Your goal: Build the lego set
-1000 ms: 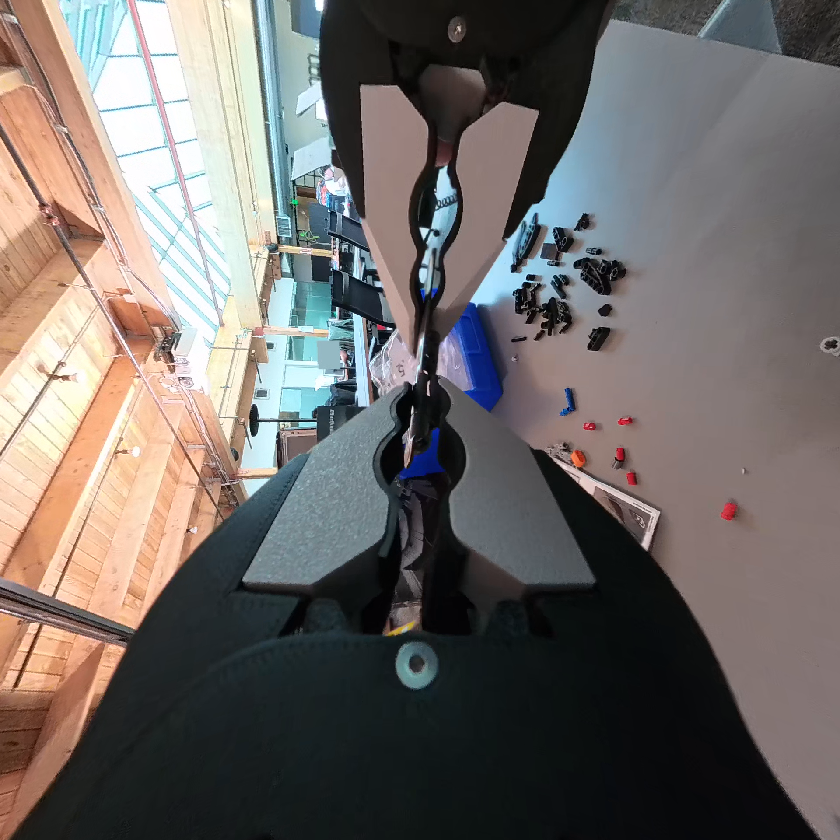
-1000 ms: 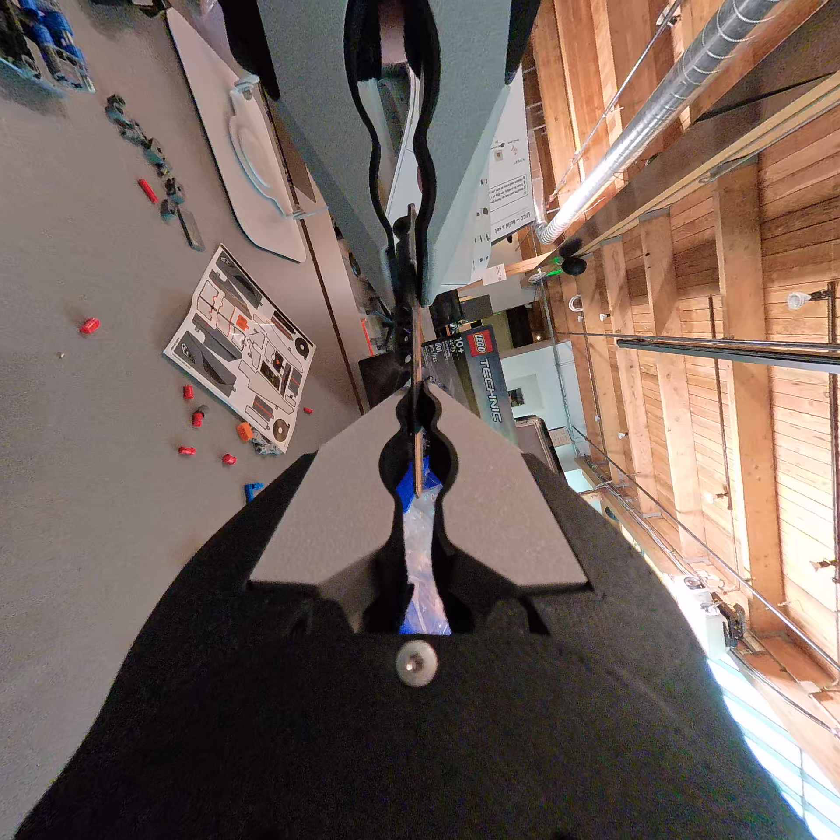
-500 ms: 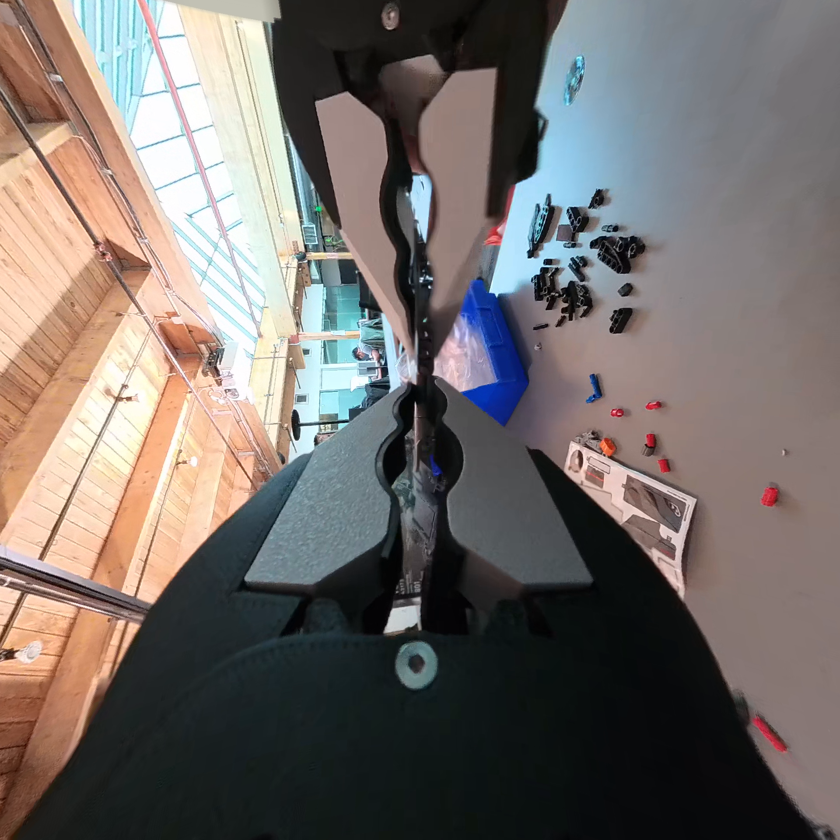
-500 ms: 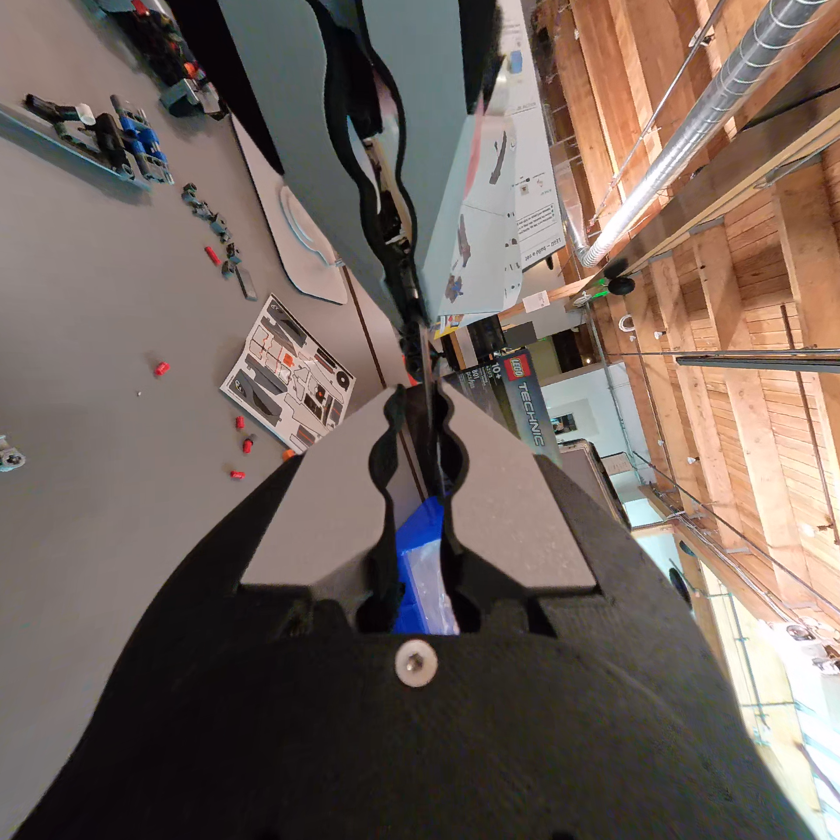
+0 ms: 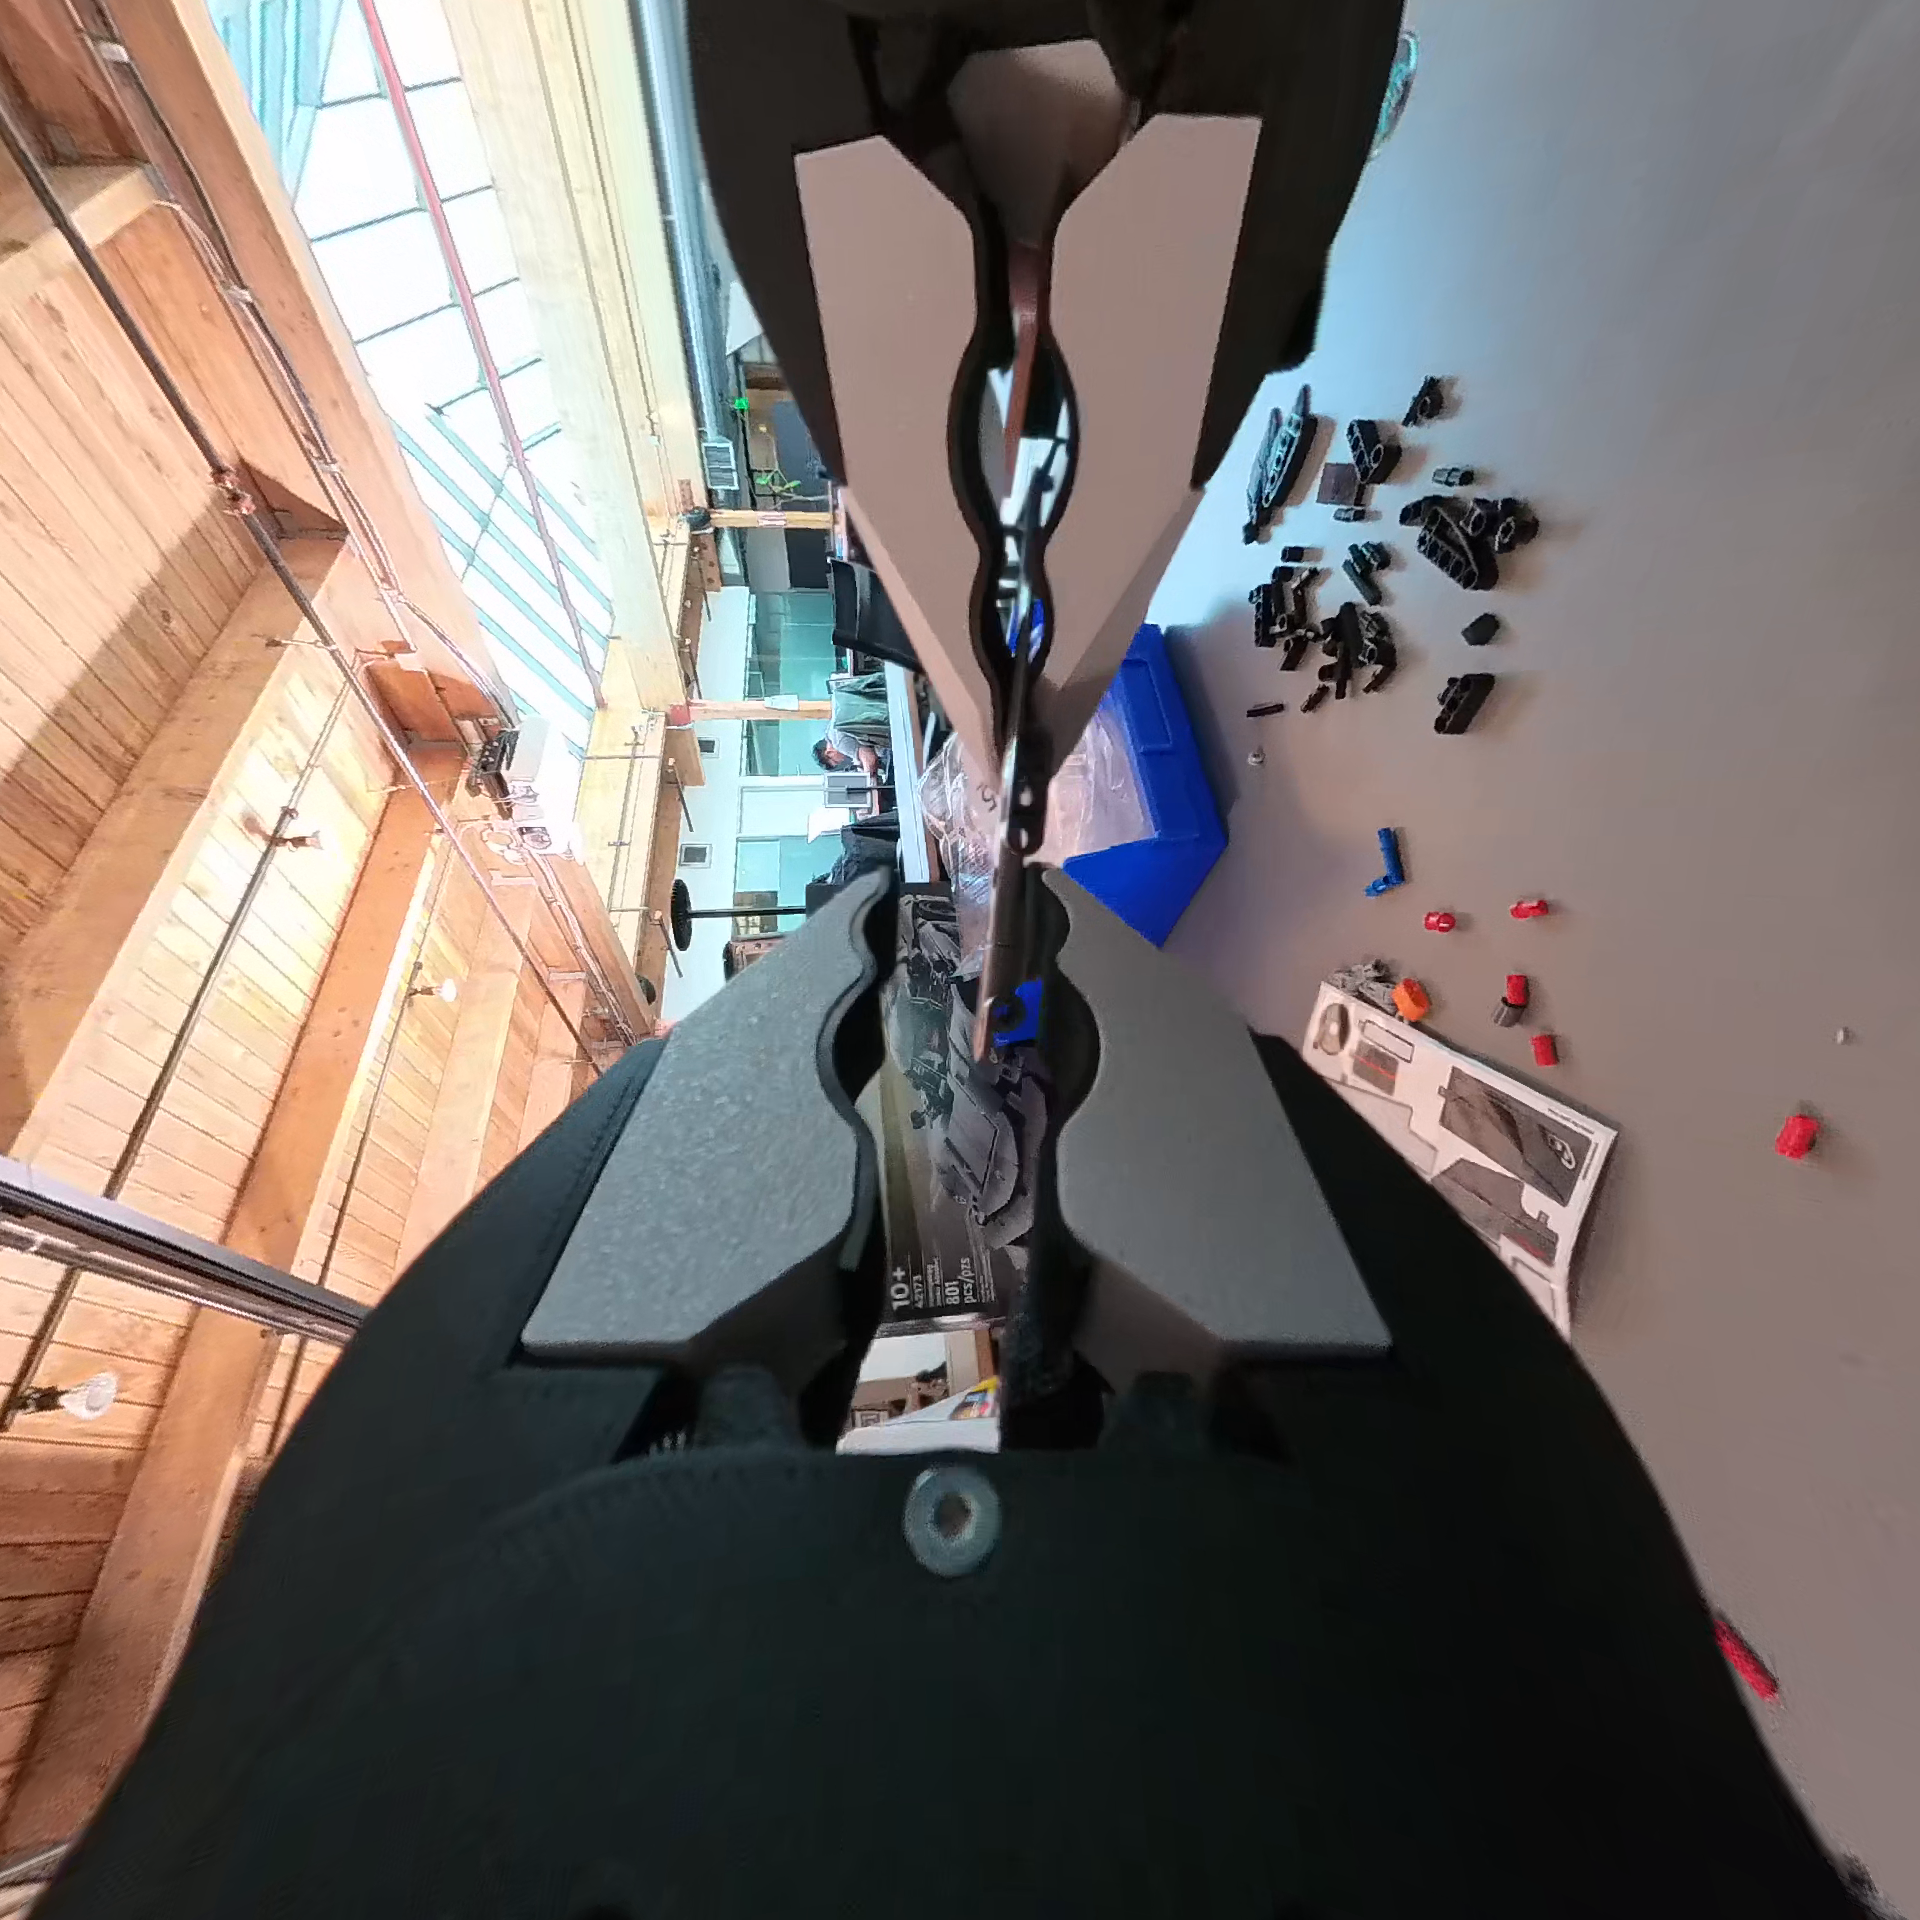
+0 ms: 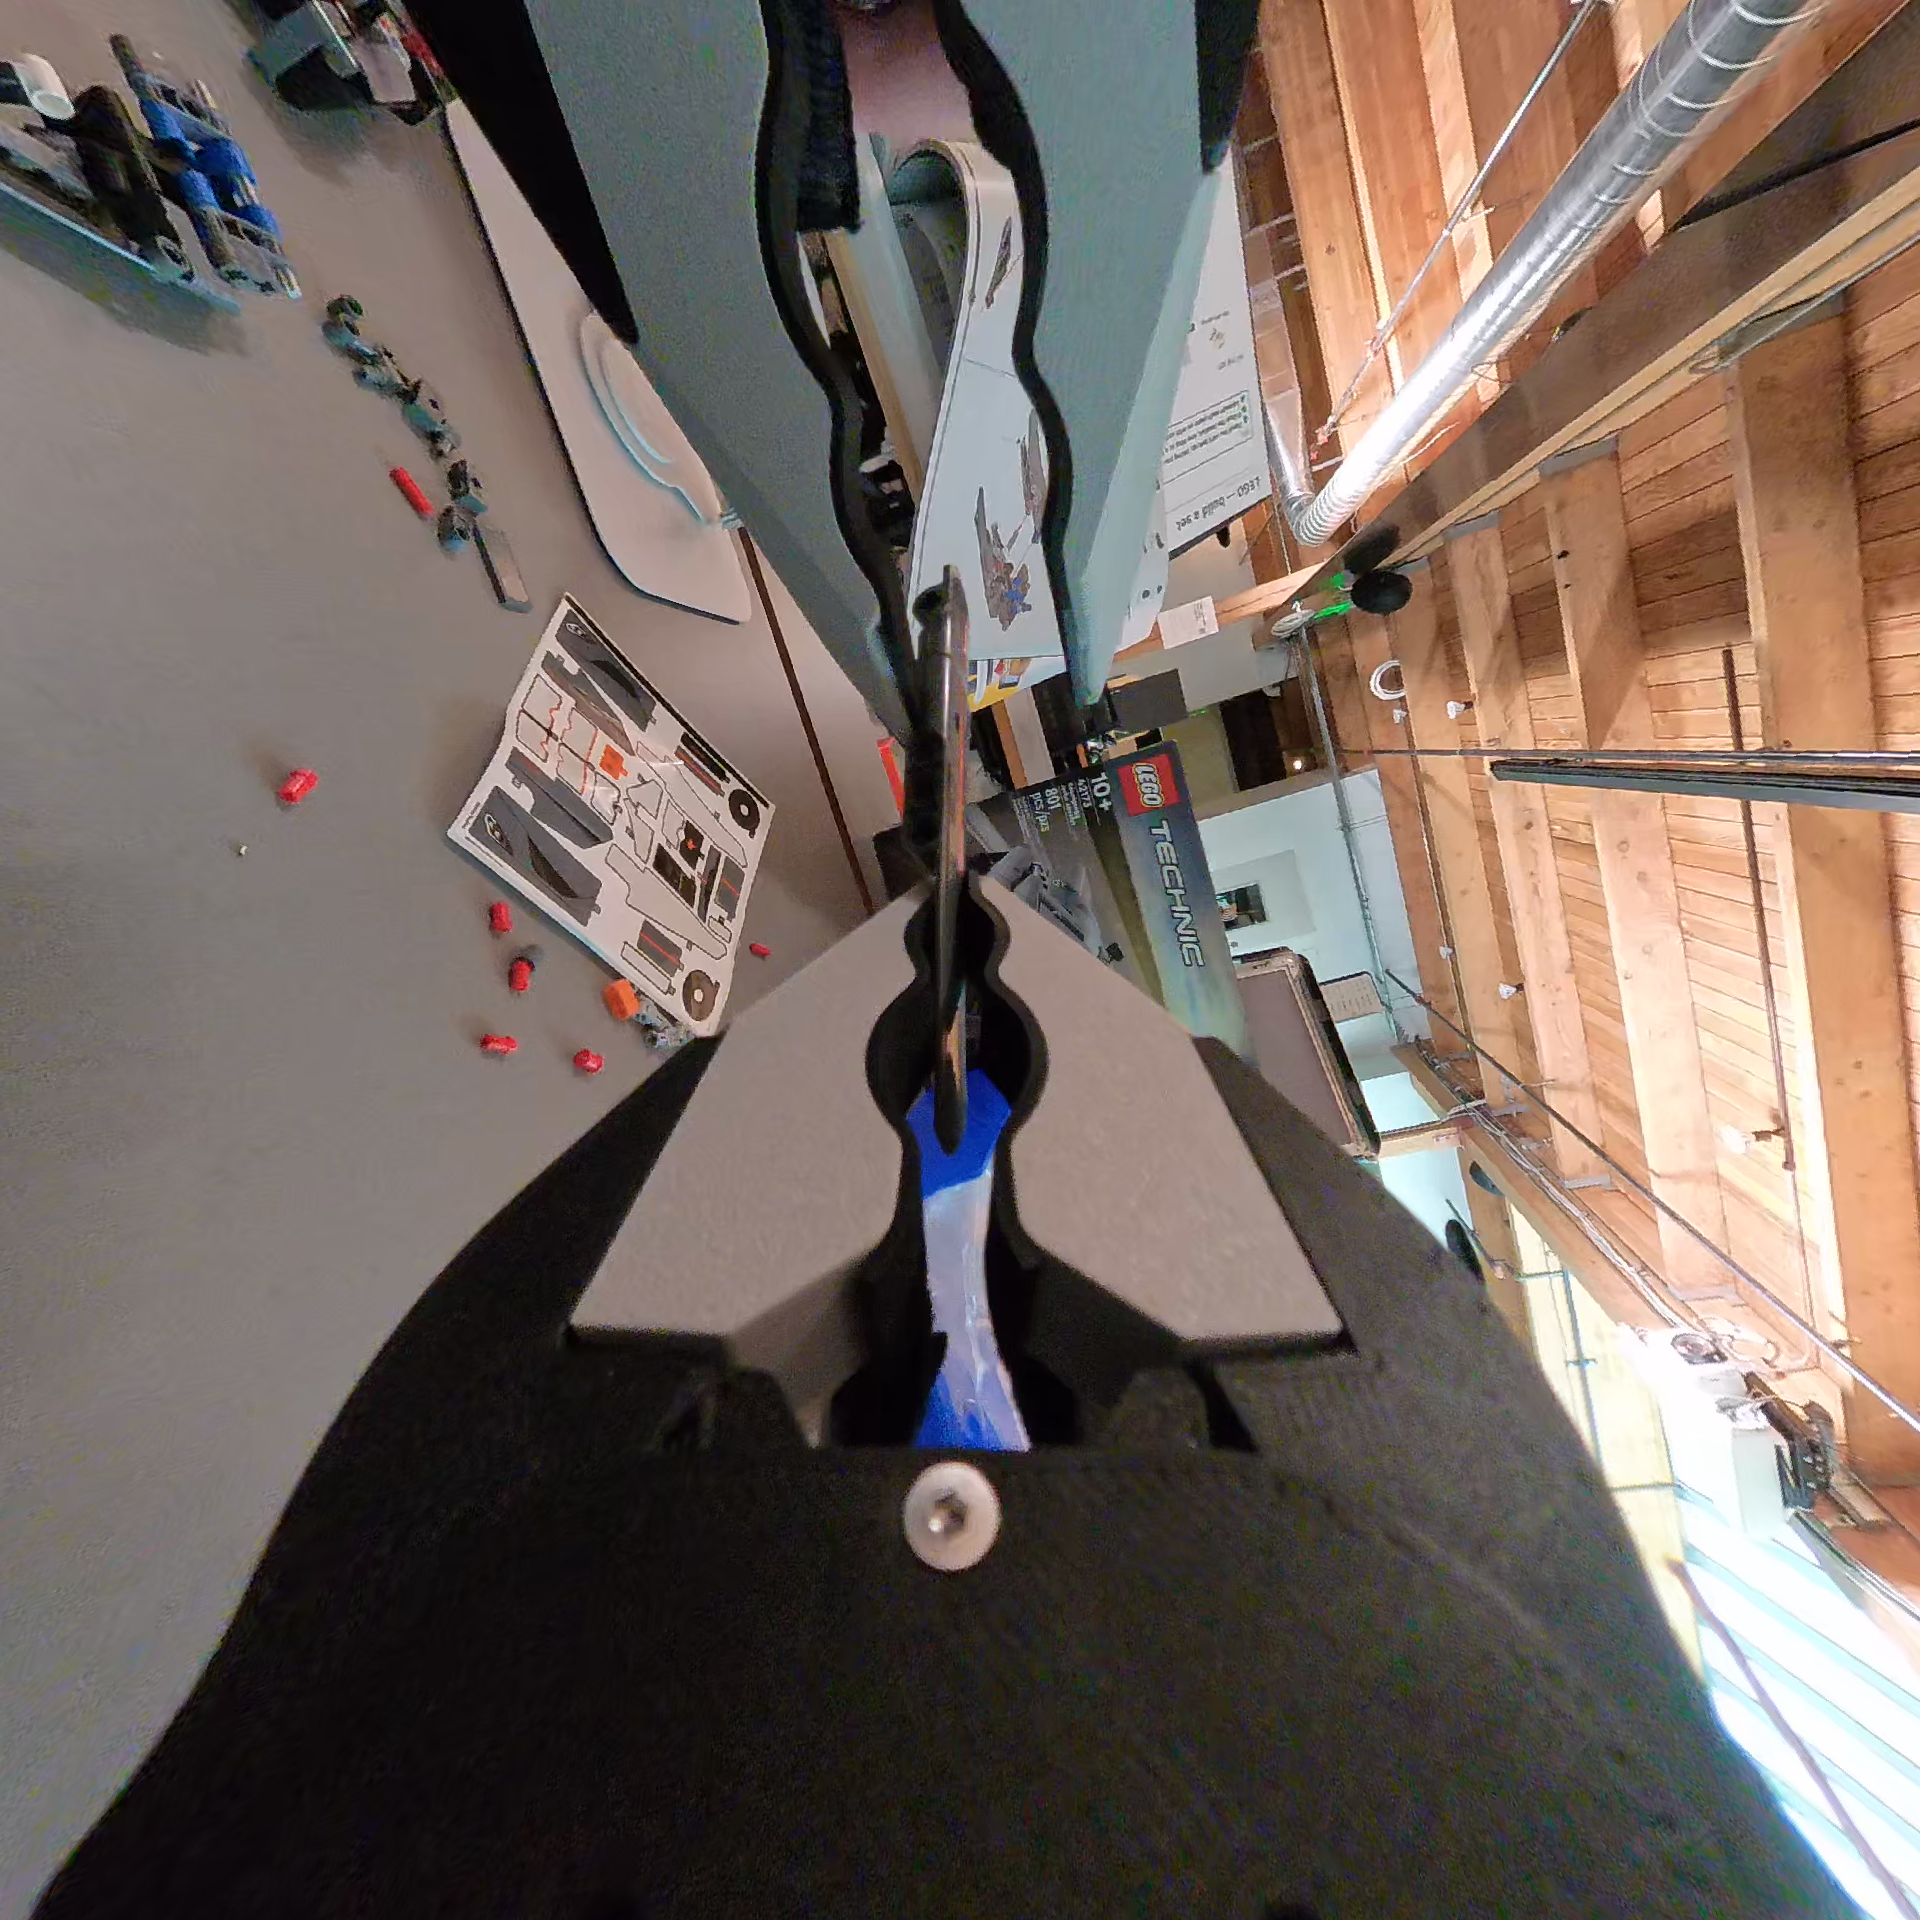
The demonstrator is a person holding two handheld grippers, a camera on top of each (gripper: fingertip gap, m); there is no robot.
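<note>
Your left tool (image 5: 961, 914) released, jaws apart; thin black lego beam (image 5: 1010, 894) touches its right finger. Right tool (image 6: 951, 904), at 12 o'clock opposite, clenches same beam; long axis runs 12–6 between tips.

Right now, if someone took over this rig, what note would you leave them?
Left hand-held gripper: open, fingers either side of the thin black Lego piece, not clamping it.
Right hand-held gripper: shut on that piece, held above the grey table.
On the table: loose black parts, red pins, sticker sheet, blue bin.
Done: a partial assembly.
Left: many loose parts to fit.
</note>
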